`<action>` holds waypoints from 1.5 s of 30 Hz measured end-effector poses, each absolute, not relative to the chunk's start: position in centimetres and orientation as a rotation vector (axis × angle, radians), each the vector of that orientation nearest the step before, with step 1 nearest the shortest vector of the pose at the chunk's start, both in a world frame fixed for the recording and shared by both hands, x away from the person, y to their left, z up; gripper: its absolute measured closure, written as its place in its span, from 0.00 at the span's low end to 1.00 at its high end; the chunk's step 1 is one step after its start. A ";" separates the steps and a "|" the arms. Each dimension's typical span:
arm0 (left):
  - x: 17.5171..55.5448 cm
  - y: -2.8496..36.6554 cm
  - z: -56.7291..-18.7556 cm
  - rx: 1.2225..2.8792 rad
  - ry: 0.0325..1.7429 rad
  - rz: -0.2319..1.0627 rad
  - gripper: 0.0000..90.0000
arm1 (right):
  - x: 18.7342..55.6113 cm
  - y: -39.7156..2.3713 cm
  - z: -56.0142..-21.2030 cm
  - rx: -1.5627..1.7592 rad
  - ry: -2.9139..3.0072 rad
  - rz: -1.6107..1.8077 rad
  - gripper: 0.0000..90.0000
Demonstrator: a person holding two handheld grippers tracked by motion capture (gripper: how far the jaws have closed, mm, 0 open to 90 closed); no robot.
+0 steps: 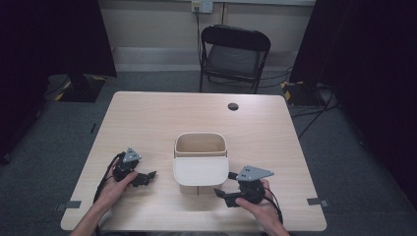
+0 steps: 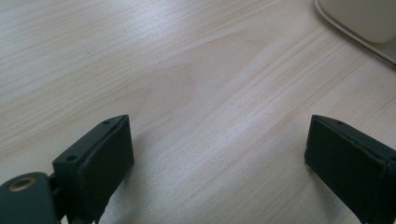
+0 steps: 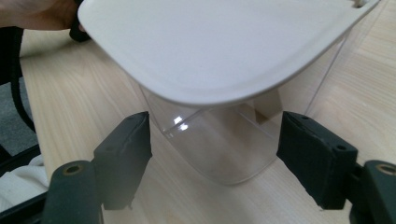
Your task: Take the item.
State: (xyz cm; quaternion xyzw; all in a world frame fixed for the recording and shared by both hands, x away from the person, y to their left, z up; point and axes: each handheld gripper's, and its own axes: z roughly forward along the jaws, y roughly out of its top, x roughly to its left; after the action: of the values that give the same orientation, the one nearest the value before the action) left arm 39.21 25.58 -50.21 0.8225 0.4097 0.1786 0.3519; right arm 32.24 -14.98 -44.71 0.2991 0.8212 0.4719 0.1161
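A clear container (image 1: pixel 200 147) stands at the middle of the wooden table (image 1: pixel 162 113). Its white lid (image 1: pixel 200 170) covers the near half and leaves the far half uncovered. My left gripper (image 1: pixel 149 177) rests on the table to the left of the container, open, with bare wood between its fingers (image 2: pixel 217 154). A corner of the container (image 2: pixel 364 18) lies ahead of it to the right. My right gripper (image 1: pixel 224 184) sits at the container's near right corner, open. Its fingers flank the clear wall (image 3: pixel 219 140) below the lid (image 3: pixel 224 42) without touching it.
A black folding chair (image 1: pixel 235 51) stands behind the table's far edge. A dark round hole (image 1: pixel 233 106) marks the far side of the tabletop. Grey tape tabs (image 1: pixel 73 204) (image 1: pixel 317 201) sit at the near corners. Dark curtains hang on both sides.
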 end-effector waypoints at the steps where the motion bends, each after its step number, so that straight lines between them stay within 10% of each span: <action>1: 39.2 25.6 -50.2 2.127 1.061 0.462 0.08 | 32.4 -15.0 -44.7 0.889 2.399 1.383 0.30; 45: 39.3 25.5 -50.3 2.122 1.064 0.458 0.07 | 33.2 -15.4 -43.4 0.914 2.326 1.475 0.24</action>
State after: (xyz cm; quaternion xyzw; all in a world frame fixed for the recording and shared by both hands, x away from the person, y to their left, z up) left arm 39.26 25.52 -50.26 0.8209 0.4114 0.1770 0.3542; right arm 33.17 -15.39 -43.40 0.3126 0.7958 0.5046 0.1199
